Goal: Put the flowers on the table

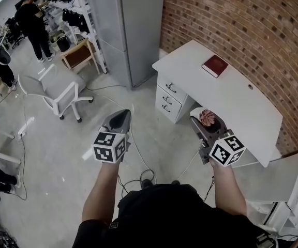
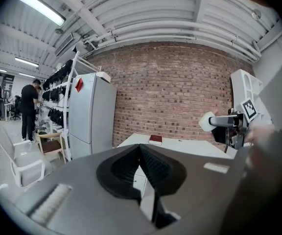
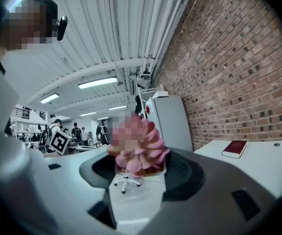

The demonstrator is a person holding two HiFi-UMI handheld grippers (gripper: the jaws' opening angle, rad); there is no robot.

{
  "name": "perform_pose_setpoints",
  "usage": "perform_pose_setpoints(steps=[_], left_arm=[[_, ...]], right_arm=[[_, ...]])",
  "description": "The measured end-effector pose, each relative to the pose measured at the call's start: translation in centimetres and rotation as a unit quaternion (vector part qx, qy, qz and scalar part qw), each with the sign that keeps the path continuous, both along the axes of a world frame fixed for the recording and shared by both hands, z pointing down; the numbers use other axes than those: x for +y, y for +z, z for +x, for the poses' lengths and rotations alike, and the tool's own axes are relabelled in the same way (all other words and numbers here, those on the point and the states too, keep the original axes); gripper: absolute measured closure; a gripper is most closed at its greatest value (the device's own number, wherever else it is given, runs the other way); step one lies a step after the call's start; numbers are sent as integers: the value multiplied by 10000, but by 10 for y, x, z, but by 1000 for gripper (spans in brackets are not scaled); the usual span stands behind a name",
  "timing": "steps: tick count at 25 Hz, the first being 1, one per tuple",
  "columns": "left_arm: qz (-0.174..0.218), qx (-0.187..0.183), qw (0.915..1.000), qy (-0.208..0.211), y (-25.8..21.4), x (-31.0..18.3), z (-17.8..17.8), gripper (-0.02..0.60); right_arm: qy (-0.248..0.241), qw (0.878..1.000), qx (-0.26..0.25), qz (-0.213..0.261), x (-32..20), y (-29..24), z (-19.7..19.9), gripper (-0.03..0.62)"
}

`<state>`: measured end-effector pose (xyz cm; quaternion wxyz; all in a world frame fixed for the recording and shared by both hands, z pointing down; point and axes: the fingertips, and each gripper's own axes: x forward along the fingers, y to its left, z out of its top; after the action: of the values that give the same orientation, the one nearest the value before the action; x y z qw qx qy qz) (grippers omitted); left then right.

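White desk [image 1: 232, 94] stood at 1 o'clock. My right tool [image 1: 200, 123] was clamped on the pink flowers [image 1: 208, 117] at their base. I judged them light, soft and crushable. My left tool [image 1: 122, 119] was closed and empty.
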<state>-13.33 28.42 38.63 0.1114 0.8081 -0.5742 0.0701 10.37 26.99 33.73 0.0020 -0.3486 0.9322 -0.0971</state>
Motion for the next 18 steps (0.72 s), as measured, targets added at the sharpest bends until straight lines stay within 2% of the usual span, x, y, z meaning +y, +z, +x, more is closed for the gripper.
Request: perform_pose_setpoints(steps=[11, 18], left_arm=[[-139, 170, 9997, 80, 17, -1, -26, 571], [-245, 133, 9996, 63, 26, -23, -27, 571]], right_arm=[[79, 9991, 48, -419, 9, 21, -19, 327], [118, 9983, -14, -572, -19, 34, -14, 327]])
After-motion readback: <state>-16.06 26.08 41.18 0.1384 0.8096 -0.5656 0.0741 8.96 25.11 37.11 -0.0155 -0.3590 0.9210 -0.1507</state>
